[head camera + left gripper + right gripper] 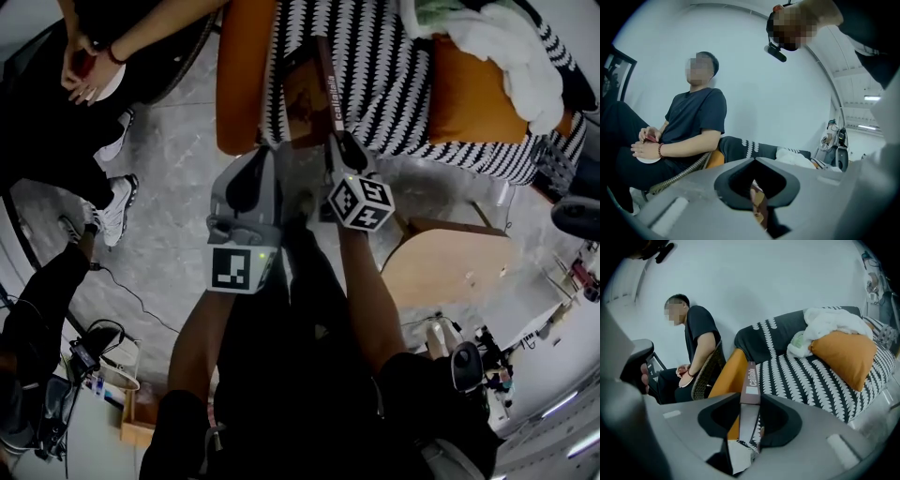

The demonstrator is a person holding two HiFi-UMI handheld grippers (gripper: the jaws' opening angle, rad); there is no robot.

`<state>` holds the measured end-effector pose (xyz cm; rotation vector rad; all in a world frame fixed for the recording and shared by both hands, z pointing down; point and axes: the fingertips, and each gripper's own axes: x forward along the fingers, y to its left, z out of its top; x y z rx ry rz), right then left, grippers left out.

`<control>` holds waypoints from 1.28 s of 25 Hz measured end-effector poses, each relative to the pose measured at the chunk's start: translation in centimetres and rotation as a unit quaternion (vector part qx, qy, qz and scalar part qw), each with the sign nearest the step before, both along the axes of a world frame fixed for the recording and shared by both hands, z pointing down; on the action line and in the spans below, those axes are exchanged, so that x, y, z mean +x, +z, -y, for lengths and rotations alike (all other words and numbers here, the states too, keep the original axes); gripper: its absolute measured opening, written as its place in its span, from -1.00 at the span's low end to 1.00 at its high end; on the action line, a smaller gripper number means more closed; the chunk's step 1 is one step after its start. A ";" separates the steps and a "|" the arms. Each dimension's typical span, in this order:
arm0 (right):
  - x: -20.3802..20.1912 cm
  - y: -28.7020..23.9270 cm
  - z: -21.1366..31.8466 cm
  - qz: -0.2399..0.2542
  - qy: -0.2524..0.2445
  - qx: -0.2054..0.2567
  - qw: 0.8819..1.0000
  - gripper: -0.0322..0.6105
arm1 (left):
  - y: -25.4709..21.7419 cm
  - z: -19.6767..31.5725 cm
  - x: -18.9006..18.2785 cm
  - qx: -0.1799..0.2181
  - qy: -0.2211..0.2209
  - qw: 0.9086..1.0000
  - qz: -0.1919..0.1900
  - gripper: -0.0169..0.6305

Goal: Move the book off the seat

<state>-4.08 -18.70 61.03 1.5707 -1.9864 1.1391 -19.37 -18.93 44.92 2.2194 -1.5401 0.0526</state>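
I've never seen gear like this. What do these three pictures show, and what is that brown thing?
No robot here: a person holds hand-held tongs in each hand. The head view comes from a camera on that person's head, looking down. The other two come from cameras riding on the left tongs and right tongs. Both are closed on a brown book, the right one on its spine, near a sofa with a black-and-white cover. An orange cushion and a white cloth lie on the sofa. Another person sits beside it.
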 end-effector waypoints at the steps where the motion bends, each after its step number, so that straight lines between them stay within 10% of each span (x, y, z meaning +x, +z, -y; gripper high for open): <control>1: -0.1 -0.6 -0.2 -0.001 -0.003 0.001 1.000 -0.45 | -0.6 -0.2 0.1 0.002 0.000 1.000 0.000 -0.93; 32: 2.3 -19.7 -9.2 -0.016 -0.082 0.066 0.994 -0.45 | -17.1 -10.8 3.8 0.064 -0.021 0.998 0.002 -0.93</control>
